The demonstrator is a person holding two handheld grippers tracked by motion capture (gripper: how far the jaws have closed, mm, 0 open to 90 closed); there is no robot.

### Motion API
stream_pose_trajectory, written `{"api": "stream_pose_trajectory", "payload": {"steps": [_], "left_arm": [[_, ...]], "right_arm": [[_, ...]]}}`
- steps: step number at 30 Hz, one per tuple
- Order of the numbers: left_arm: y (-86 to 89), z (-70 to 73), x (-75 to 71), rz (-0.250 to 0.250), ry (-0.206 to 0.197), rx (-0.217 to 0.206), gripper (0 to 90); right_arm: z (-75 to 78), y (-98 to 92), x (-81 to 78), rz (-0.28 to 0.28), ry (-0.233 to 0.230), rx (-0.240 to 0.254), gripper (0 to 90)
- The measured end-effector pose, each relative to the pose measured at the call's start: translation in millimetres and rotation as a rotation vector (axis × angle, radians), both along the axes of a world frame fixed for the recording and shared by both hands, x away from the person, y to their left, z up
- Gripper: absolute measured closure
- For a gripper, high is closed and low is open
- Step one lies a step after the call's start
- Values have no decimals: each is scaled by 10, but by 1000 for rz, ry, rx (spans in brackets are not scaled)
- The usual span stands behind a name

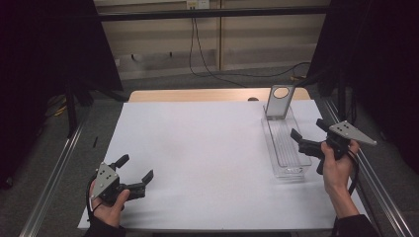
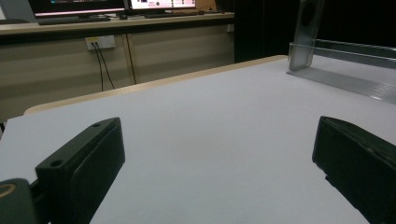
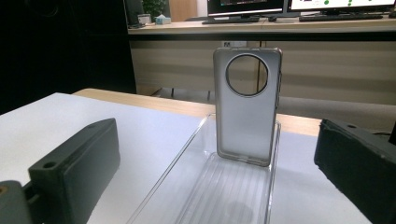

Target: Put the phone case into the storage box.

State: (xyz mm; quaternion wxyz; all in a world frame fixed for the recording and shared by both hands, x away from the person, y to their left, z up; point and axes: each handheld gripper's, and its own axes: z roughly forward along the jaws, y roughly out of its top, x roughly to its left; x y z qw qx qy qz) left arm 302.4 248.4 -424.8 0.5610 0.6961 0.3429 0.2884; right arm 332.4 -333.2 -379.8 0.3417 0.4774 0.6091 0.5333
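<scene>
We are bringing the right gripper (image 1: 302,139), jaws wide apart and empty, along the clear tray (image 1: 283,148) toward the phone case (image 3: 247,105) leaning upright at its far end; we should be closing gently on the case's edges. The left gripper (image 1: 134,170) is waiting open and empty, well apart from the tray.

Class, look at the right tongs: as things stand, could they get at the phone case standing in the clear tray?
Probably yes. The right tongs are open above the clear tray, facing the phone case, which leans upright at the far end. Nothing lies between them.

Black curtains (image 1: 44,44), grey floor (image 1: 163,81), perhaps wooden cabinets (image 1: 207,39)
</scene>
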Motion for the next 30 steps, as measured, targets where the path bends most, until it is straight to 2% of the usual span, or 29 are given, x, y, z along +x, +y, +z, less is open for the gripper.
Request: {"api": "stream_pose_trajectory", "payload": {"steps": [8, 14, 17, 24, 30], "left_arm": [[18, 9, -15, 14, -2, -5, 25], [24, 21, -35, 32, -13, 7, 37], [25, 19, -49, 39, -6, -2, 37], [50, 13, -85, 72, 3, -11, 35], [59, -1, -102, 64, 4, 7, 29]], "right_arm": [[-49, 26, -180, -20, -15, -23, 0], [-98, 21, -306, -33, -17, -20, 0], [-135, 22, -360, -44, -17, -22, 0], [-235, 46, -510, -71, 1, -27, 20], [-329, 34, -646, -81, 8, -8, 20]]}}
